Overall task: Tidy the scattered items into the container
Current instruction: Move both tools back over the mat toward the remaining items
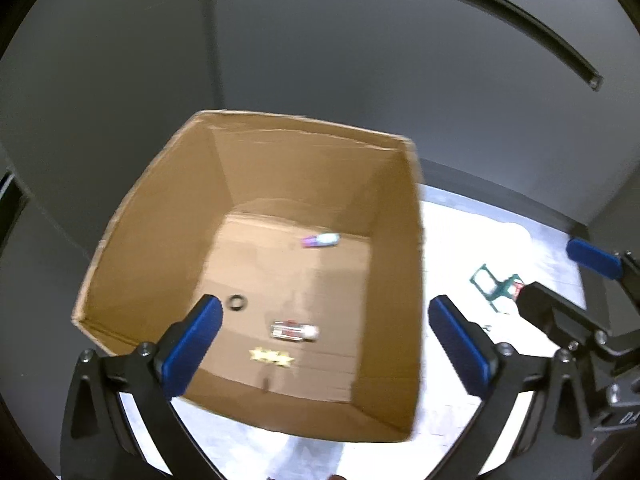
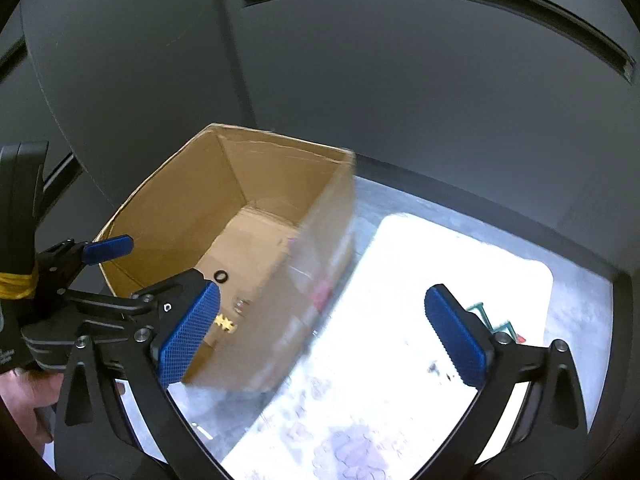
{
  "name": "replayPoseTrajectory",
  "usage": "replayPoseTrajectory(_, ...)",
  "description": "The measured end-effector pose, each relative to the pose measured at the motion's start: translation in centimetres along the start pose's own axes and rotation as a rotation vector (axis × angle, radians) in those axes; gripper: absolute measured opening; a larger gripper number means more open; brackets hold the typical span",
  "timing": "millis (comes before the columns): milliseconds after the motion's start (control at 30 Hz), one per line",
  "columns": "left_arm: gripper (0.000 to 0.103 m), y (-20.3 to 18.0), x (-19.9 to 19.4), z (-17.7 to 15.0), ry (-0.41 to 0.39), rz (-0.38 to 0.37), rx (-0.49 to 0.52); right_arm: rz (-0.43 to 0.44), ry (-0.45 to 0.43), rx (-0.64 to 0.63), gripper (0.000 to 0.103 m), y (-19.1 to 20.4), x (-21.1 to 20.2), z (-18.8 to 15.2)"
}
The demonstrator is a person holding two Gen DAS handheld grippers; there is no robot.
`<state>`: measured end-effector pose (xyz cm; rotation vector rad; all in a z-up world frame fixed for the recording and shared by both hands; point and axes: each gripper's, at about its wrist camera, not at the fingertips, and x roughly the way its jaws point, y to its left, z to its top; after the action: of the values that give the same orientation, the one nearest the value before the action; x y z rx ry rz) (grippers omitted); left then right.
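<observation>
The open brown cardboard box [image 1: 304, 184] stands on the pale, mottled table surface [image 1: 452, 420], towards its far left corner, against a dark grey wall [image 1: 360, 60].

On the box floor lie four items, well apart from one another: a small white tube with a purple end [image 1: 321, 240] near the far wall, a black ring [image 1: 237, 302] near the left wall, a small red-and-white packet [image 1: 295, 331] near the middle, and a gold star-shaped strip [image 1: 272, 357] just in front of the packet.

A green wire-frame item [image 1: 493, 285] lies on the table to the right of the box.

The left gripper [image 1: 324, 344] hovers above the box, its jaws spread wide and empty.

The right gripper [image 2: 323, 334] hovers over the box's right wall, its jaws also spread wide and empty.
</observation>
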<state>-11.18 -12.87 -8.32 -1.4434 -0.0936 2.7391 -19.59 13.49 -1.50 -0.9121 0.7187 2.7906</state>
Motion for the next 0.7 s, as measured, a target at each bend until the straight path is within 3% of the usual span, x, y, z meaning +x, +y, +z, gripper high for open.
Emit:
replayPoseTrajectory(333,0.103,-10.5,1.0,-0.9,0.036,-0.077,0.147,-0.119,0.037,0.125,0.103,-10.0,-3.3,-5.5)
replayPoseTrajectory(700,0.103,-17.7,6.6,-5.3,0.122,-0.138,0.234,-0.207,0.088,0.221,0.103,-18.3,-3.8,-10.4)
